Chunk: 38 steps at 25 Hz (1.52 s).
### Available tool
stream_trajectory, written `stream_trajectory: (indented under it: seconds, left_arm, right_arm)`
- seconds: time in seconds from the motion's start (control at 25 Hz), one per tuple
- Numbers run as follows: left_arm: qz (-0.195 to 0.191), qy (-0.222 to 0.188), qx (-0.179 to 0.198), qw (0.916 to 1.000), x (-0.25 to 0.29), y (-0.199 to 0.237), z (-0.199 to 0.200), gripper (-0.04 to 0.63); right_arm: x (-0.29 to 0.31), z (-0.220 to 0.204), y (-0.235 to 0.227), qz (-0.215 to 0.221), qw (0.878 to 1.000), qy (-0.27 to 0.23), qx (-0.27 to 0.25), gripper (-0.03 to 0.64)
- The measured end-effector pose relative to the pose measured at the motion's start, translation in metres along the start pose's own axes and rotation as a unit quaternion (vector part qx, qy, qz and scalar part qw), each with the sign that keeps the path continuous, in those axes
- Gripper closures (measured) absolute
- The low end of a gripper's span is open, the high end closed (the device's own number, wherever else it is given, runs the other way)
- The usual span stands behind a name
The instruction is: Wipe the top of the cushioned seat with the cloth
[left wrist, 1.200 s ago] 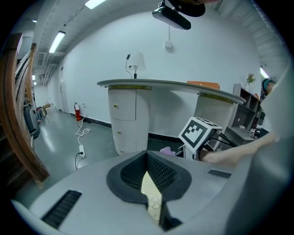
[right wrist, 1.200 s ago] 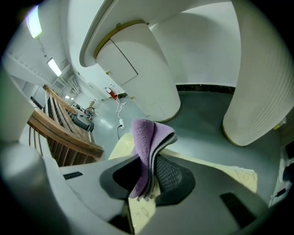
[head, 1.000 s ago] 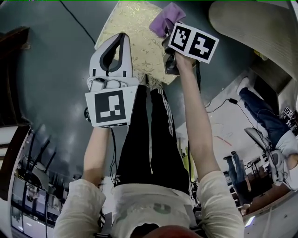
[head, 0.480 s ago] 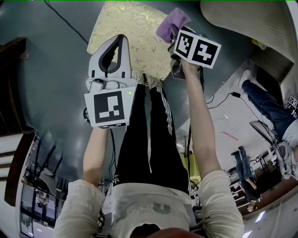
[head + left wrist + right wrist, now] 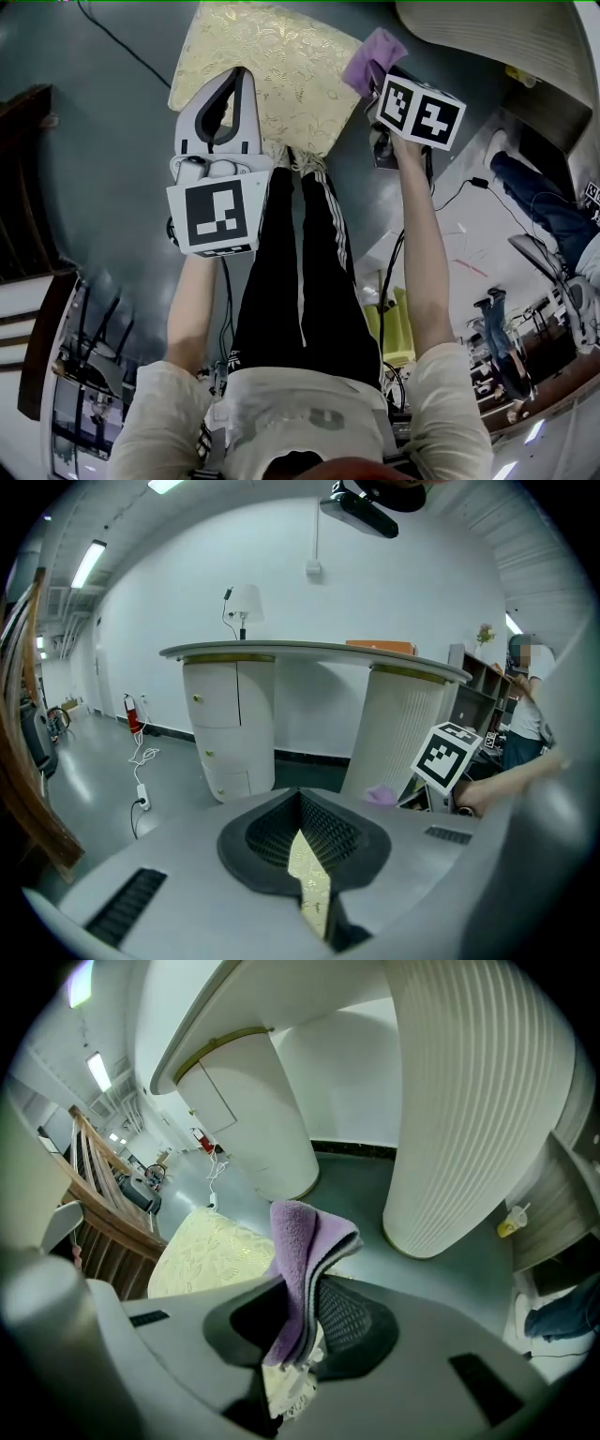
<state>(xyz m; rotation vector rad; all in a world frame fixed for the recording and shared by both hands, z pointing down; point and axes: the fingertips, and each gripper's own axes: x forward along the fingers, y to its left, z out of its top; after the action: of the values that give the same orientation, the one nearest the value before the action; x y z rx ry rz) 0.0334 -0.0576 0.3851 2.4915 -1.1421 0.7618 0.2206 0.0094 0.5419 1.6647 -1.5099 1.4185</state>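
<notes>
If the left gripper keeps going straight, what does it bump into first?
Nothing close: the left gripper points over the cushioned seat, into the gap under the white counter. Probably the wall behind, but depth is unclear.

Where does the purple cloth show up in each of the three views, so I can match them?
Head view: the purple cloth is upper right, at the seat's right edge.
Left gripper view: a small purple patch right of centre, just left of the marker cube.
Right gripper view: centre, clamped in the right gripper.
Shared landmark: the gold-patterned cushioned seat.
</notes>
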Motion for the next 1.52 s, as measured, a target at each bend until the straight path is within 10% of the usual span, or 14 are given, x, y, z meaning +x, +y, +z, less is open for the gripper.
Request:
stream_trajectory:
  seconds: [0.72,1.04,1.52]
  left_arm:
    - [0.001,0.0,-0.001,1.0,-0.001,-0.002,0.001,0.589]
    - [0.033,-0.012,-0.016,0.9993,-0.02,0.021,0.011,0.589]
    - [0.107,-0.012,-0.054,0.9928,-0.056,0.063,0.001,0.589]
  right_arm:
    - [-0.009,-0.007,-0.022,-0.041,0.998,0.018,-0.044,0.528]
    - [-0.067,0.041,0.062,0.099,0.994,-0.036,0.034,0.528]
    - [-0.129,0.099,0.21,0.229,0.968,-0.107,-0.012,0.529]
